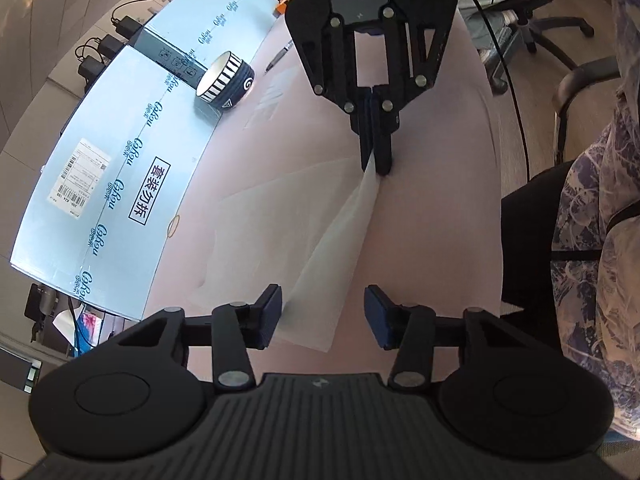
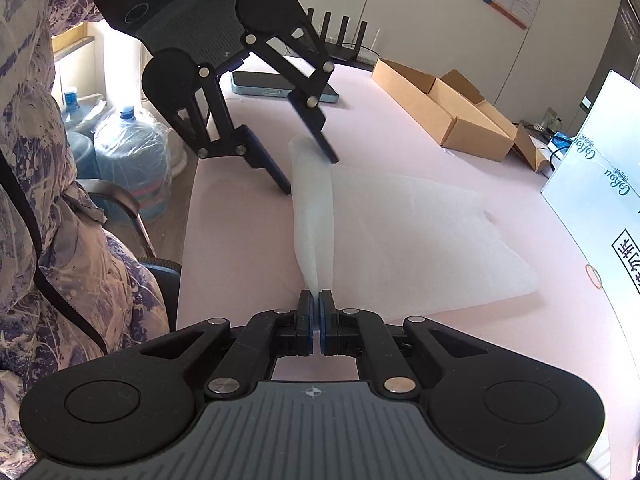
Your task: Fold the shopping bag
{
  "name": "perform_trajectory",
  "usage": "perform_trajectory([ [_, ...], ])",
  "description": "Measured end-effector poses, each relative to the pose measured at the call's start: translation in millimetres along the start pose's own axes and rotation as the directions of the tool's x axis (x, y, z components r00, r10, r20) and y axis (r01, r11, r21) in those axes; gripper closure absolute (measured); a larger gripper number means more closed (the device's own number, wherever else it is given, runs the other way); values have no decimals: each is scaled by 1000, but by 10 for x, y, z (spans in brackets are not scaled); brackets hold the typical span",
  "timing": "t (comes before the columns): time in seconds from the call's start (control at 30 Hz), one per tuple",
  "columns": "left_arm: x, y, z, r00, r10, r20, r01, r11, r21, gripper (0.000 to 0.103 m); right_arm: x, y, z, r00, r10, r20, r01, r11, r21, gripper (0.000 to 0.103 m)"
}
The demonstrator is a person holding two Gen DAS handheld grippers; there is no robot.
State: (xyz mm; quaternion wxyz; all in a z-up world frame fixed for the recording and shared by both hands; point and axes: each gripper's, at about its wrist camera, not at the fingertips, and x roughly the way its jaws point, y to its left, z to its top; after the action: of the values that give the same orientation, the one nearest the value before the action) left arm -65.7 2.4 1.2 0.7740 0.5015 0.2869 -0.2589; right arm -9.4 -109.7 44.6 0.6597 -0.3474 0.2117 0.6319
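- The shopping bag (image 2: 420,240), white and translucent, is spread flat on the pink table (image 2: 400,120), with its near edge lifted into a raised ridge.
- The right gripper (image 2: 319,312) is seen clenched on one end of that lifted edge, its blue pads (image 2: 308,316) pressed together with the film pinched between them.
- In the left wrist view, the right gripper (image 1: 376,160) is angled steeply downward, fingertips close to the table, the bag (image 1: 328,248) hanging from them.
- The left gripper (image 1: 323,316) is held spread wide, its two blue pads (image 1: 270,316) well apart on either side of the bag's other end; nothing is grasped.
- In the right wrist view, the left gripper (image 2: 310,174) is tilted down toward the table, one finger on each side of the ridge.
- A striped bowl (image 1: 226,80) rests on a light-blue box (image 1: 120,184) beside the bag.
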Motion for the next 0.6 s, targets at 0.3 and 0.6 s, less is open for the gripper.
perform_trajectory([
  [0.3,-66,402,-84,960,-279,25,278,937,-212,101,-85,-223,-66,993,104,58,-113,976,187,97],
  [0.6,233,1005,-697,811,-565,154,545,633,-549,98,-116,-527,-174,968,178,176,-238,869,435,97],
])
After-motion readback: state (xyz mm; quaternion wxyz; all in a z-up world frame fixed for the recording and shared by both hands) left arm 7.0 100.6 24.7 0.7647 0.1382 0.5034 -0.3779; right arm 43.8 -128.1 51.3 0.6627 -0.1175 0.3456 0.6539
